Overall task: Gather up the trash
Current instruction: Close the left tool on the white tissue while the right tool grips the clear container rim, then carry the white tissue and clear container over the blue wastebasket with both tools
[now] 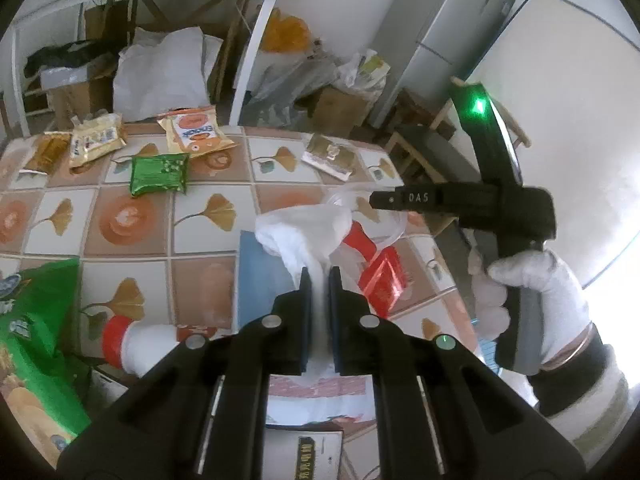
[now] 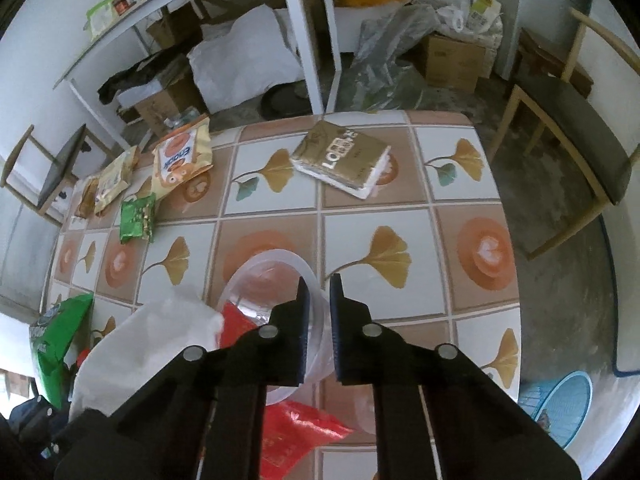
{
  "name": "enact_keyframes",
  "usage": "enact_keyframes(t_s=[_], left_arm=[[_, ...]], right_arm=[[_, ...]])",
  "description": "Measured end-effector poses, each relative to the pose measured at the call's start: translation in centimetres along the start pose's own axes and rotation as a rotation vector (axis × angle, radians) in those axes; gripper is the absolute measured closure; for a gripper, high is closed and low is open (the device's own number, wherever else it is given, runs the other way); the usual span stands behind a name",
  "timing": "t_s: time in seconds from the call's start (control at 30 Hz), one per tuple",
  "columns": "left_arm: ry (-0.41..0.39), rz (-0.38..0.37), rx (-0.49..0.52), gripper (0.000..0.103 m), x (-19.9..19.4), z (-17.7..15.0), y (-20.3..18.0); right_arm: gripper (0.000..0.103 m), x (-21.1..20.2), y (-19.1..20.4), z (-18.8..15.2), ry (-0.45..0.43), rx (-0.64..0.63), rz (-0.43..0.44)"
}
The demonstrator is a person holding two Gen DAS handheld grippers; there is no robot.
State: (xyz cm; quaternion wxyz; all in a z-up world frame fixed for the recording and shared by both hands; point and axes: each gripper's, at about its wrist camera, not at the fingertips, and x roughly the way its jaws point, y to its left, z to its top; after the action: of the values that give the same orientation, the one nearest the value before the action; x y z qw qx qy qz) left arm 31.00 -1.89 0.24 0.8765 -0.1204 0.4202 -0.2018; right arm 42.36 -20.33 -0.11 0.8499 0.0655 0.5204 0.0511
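Observation:
My left gripper (image 1: 320, 276) is shut on a white plastic bag (image 1: 304, 232), held up over the tiled table (image 1: 132, 216). My right gripper (image 2: 319, 286) is shut on the rim of a clear plastic tub (image 2: 276, 276) beside the bag (image 2: 152, 344); it also shows in the left wrist view (image 1: 374, 200). A red wrapper (image 1: 382, 276) lies under them, also in the right wrist view (image 2: 296, 436). Farther off lie a green packet (image 1: 160, 174), an orange snack bag (image 1: 194, 132), a beige packet (image 1: 96, 140) and a gold pack (image 2: 340, 158).
A large green bag (image 1: 36, 332) and a red-capped white bottle (image 1: 132, 344) sit at the near left. A chair (image 2: 568, 120) stands at the table's right. A white shelf frame (image 1: 248, 60), boxes and sacks crowd the floor behind. A blue basket (image 2: 560, 408) sits low right.

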Motion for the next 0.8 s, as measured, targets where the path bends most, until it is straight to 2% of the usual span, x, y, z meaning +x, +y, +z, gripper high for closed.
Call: enact_keyframes(t_s=[0.17, 0.37, 0.5, 0.6, 0.67, 0.7, 0.8], left_arm=[[-0.038, -0.059, -0.035, 0.097, -0.8, 0.2, 0.3], [-0.139, -0.123, -0.059, 0.097, -3.2, 0.7, 0.4], [-0.202, -0.158, -0.072, 0.097, -4.9, 1.0, 0.5], [-0.225, -0.16, -0.075, 0.097, -5.8, 1.1, 0.5], [-0.234, -0.16, -0.078, 0.097, -6.2, 1.2, 0.6], [-0.236, -0.161, -0.08, 0.097, -6.4, 1.2, 0.6], [-0.239, -0.163, -0.088, 0.097, -6.8, 1.1, 0.7]], right_arm=[[0.095, -0.8, -1.4, -0.2, -0.034, 0.05, 0.016], [0.095, -2.8, -2.6, -0.3, -0.099, 0.09, 0.039], [0.095, -4.4, -3.1, -0.8, -0.133, 0.11, 0.078], [0.095, -6.6, -2.5, -1.6, -0.209, 0.07, 0.137], [0.095, -8.0, -1.8, -2.3, -0.262, 0.015, 0.118], [0.095, -8.3, -1.4, -2.6, -0.275, -0.013, 0.076], [0.095, -8.6, -1.1, -3.5, -0.274, -0.05, -0.008]])
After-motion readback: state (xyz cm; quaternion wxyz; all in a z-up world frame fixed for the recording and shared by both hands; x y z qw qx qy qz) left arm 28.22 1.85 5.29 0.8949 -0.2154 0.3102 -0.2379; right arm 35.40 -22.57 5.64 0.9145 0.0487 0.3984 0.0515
